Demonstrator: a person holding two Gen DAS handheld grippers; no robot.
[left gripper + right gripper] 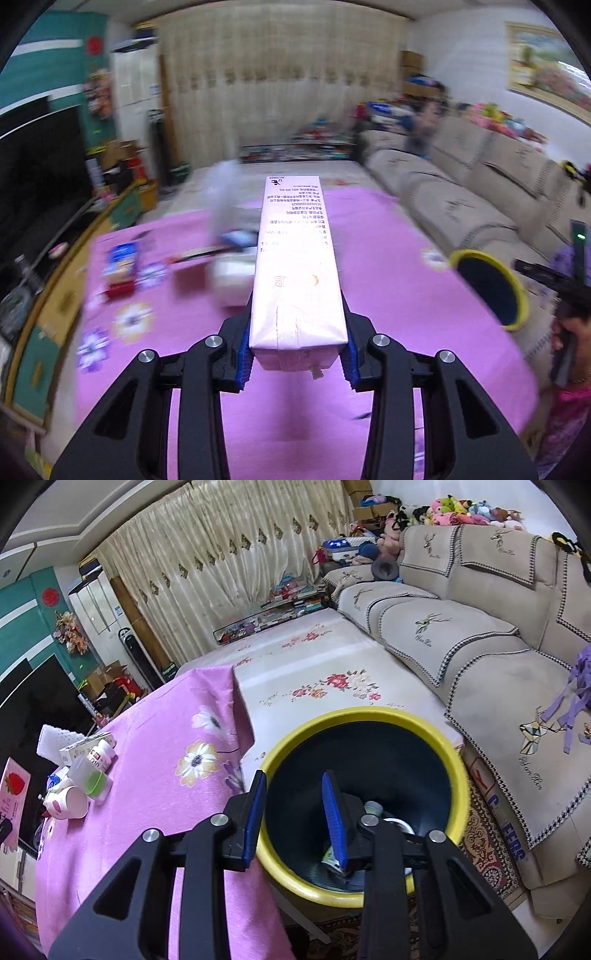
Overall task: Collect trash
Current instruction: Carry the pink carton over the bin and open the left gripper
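The left gripper (pixel 297 354) is clamped on a pink carton (pixel 295 266): both blue pads (pixel 244 358) press its long sides near the close end, and the carton projects straight forward between the fingers, held above the pink cloth (pixel 388 295). The right gripper (pixel 295 812) holds nothing; its jaws stand apart, over the near rim of the yellow bin (pixel 458 768). The bin stands just beside the cloth-covered table edge, with trash (pixel 332 860) lying at its bottom. The left view shows the bin (pixel 517 295) off to the right of the carton, well apart from it, and blurred items (pixel 122 266) on the cloth to the left. Only the right view shows the bin's interior, plus a cup (pixel 70 803), a bottle (pixel 101 757) and a box (pixel 85 747) grouped on the cloth (pixel 147 812) at left. A sofa (pixel 480 646) lies beyond the bin.
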